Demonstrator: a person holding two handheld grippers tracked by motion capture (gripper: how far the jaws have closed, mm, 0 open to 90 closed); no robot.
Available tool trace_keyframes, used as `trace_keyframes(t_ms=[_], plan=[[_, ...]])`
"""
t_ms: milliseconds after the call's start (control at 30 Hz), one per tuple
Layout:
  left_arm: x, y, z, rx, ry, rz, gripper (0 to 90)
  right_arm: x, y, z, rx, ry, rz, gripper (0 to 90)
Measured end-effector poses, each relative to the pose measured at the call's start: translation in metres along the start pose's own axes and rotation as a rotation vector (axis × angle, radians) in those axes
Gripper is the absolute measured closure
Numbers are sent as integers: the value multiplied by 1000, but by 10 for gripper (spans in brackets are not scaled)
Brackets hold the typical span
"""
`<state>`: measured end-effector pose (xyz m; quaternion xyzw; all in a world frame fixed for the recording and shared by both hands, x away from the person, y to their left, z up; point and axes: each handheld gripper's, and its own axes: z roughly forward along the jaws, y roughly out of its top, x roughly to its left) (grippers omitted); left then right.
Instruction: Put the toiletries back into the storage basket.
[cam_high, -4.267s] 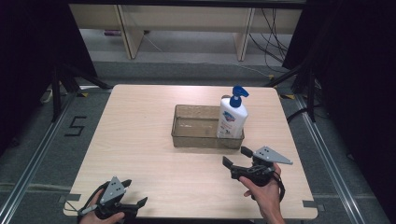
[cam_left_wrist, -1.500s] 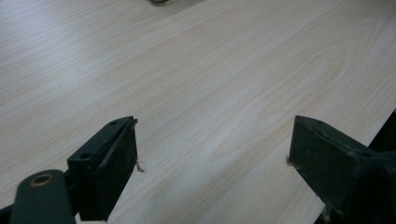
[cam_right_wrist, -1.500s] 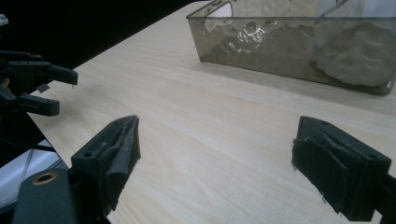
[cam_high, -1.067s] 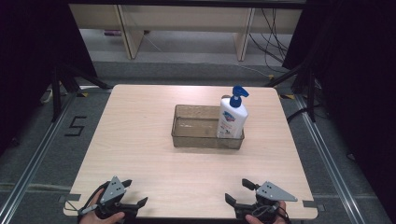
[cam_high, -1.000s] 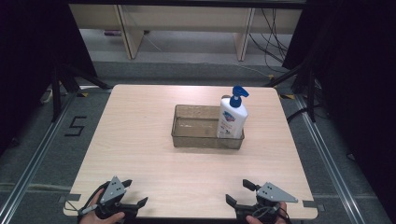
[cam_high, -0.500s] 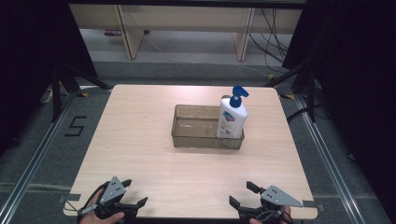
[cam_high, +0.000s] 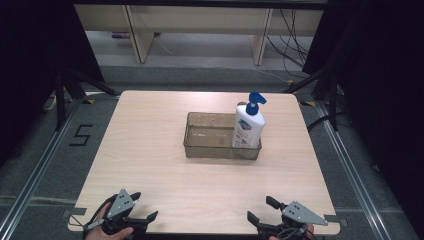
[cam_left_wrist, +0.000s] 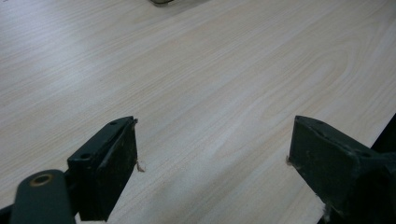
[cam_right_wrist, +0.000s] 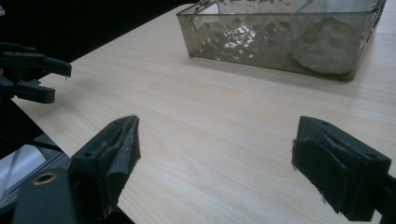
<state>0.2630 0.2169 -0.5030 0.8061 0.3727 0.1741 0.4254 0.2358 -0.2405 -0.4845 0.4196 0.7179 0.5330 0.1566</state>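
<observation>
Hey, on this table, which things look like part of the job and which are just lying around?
Likely the job:
pump bottle, standing in the tray
clear tray
left gripper, open
right gripper, open

Just around:
shelf legs
floor cables
floor mark "5"

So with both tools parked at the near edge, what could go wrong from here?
1. The pump bottle stands tall at the right end of the clear tray; a careless approach could tip it.
2. The tray looks light, so a nudge might slide it.
3. The right tool and left tool sit open at the table edge; a hand could slip off.
</observation>
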Motion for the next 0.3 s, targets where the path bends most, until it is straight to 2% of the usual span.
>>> trace_keyframes(t_ms=[67,100,167,300], plan=[[0,0,0,2,3,0,148,0,0,0,-2,6,5,153],[1,0,-1,14,3,13,148,0,0,0,-4,1,2,153],[0,0,0,4,3,2,148,-1,0,0,2,-13,-11,153],[0,0,0,1,3,0,148,-1,0,1,-3,-8,-4,153]])
